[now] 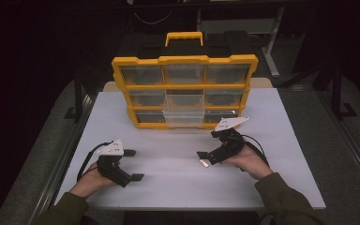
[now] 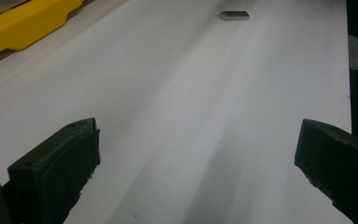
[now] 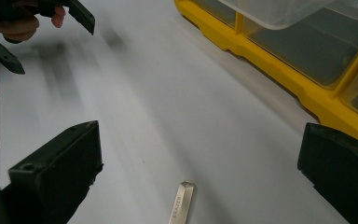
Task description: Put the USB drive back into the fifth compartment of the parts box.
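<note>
The thin metal strip (image 3: 182,201) lay flat on the bench (image 1: 168,154) just ahead of the spread right gripper (image 1: 209,158), likely light, stiff and slippery, best pinched across its narrow edges.

- The white table (image 1: 168,187) is bare and flat in the near half, so wide free room is found between the two grippers.
- The far middle of the table is blocked by a yellow box (image 1: 184,89) with clear drawers.
- One clear drawer (image 1: 183,115) is pulled out toward the near side, so the room in front of the box is made smaller there.
- A small metal piece (image 1: 203,163) is seen flat on the table, just beside the right gripper (image 1: 207,149).
- Bare strips of table are left open at both sides of the box.
- The left gripper (image 1: 133,165) is held near the left edge, jaws wide apart.
</note>
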The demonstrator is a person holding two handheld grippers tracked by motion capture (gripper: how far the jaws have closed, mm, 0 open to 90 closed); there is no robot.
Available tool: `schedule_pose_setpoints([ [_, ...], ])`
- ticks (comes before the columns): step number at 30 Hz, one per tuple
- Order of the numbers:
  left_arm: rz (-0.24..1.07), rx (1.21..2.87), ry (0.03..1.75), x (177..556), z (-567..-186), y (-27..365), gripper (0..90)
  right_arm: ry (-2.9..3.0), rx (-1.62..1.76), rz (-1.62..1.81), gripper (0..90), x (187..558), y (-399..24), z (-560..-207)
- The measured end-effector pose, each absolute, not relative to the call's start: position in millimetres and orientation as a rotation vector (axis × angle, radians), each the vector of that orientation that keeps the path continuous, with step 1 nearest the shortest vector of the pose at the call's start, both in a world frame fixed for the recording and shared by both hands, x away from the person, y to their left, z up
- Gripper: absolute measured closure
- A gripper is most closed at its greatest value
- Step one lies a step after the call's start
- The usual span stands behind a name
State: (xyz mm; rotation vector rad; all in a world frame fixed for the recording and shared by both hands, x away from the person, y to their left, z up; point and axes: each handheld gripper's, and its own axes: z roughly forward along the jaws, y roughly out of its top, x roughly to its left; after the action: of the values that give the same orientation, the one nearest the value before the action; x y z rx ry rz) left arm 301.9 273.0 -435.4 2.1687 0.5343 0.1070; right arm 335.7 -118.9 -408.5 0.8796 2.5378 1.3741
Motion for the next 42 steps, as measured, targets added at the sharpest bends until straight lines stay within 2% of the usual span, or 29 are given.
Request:
schedule_pose_setpoints([
  [42, 0.128, 2.162, 0.527, 300.4, -435.6, 274.3, 0.0, 2.608, 0.856, 1.287, 0.0, 336.9, -101.9, -421.5],
])
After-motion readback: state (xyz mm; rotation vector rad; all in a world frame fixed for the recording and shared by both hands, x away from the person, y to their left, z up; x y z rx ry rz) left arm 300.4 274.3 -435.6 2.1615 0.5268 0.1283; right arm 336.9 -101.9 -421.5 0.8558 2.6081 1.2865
